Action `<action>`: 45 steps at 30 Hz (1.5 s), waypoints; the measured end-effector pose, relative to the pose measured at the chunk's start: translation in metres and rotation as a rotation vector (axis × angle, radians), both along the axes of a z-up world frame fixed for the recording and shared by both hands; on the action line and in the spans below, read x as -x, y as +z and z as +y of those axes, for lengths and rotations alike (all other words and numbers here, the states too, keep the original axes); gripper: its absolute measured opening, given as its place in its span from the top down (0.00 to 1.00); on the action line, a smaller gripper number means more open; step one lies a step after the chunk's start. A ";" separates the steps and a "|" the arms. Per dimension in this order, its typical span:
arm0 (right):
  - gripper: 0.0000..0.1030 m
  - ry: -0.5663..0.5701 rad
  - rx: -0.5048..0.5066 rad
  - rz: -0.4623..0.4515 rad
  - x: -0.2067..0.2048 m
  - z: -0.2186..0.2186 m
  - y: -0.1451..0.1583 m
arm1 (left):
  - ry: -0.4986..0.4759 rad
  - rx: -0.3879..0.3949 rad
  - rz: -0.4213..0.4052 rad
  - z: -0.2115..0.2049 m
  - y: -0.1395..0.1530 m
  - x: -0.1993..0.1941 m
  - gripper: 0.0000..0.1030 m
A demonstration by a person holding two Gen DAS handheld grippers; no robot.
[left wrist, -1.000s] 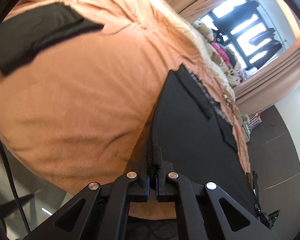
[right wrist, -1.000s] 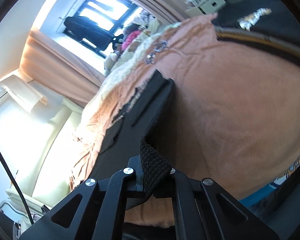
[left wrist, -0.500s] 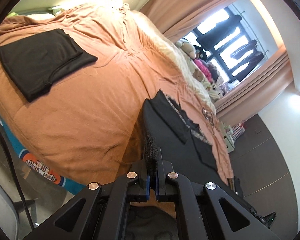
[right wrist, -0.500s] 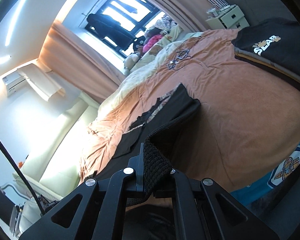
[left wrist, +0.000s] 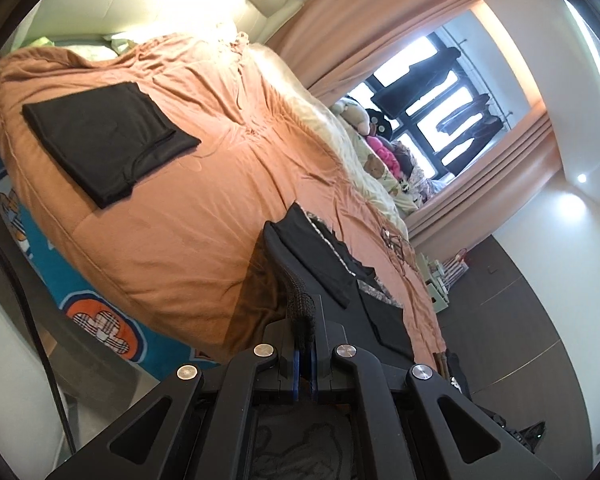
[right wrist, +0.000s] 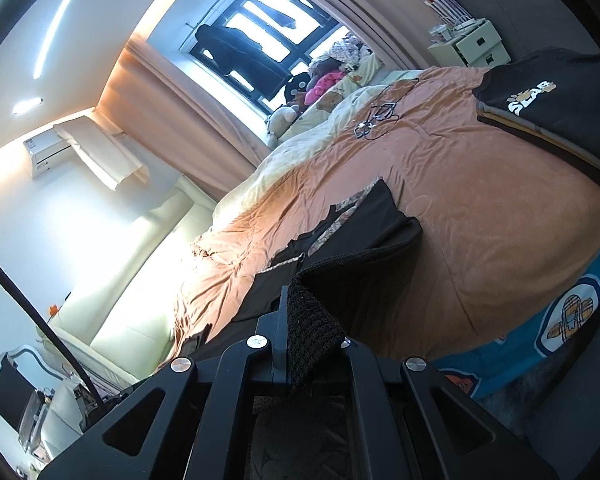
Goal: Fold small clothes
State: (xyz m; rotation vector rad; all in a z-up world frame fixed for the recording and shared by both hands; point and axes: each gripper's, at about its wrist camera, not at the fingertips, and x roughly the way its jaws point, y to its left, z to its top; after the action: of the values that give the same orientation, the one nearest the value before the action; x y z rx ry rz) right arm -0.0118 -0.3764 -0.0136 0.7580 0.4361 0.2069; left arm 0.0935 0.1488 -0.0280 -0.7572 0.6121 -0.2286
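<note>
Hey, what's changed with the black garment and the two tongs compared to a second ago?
Both tongs rose and pulled back from the bed, lifting the gripped edge of the black garment; its far part still lies on the orange bedspread, and more of the room now shows. Nothing was let go: the left tongs and right tongs stay shut on the garment's knit hem. The folded black cloth and the stack of folded shirts have not moved.

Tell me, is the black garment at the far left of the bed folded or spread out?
Folded. The black garment lies as a neat layered rectangle on the orange bedcover.
</note>
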 end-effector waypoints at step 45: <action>1.00 0.020 0.097 0.151 -0.223 0.001 0.013 | 0.010 -0.108 0.014 -0.003 0.025 -0.147 0.97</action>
State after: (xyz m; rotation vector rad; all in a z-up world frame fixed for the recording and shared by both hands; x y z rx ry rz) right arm 0.2108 -0.3750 -0.0006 0.6770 0.5932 0.1464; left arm 0.2406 0.1460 -0.0033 -0.6584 0.6293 -0.1797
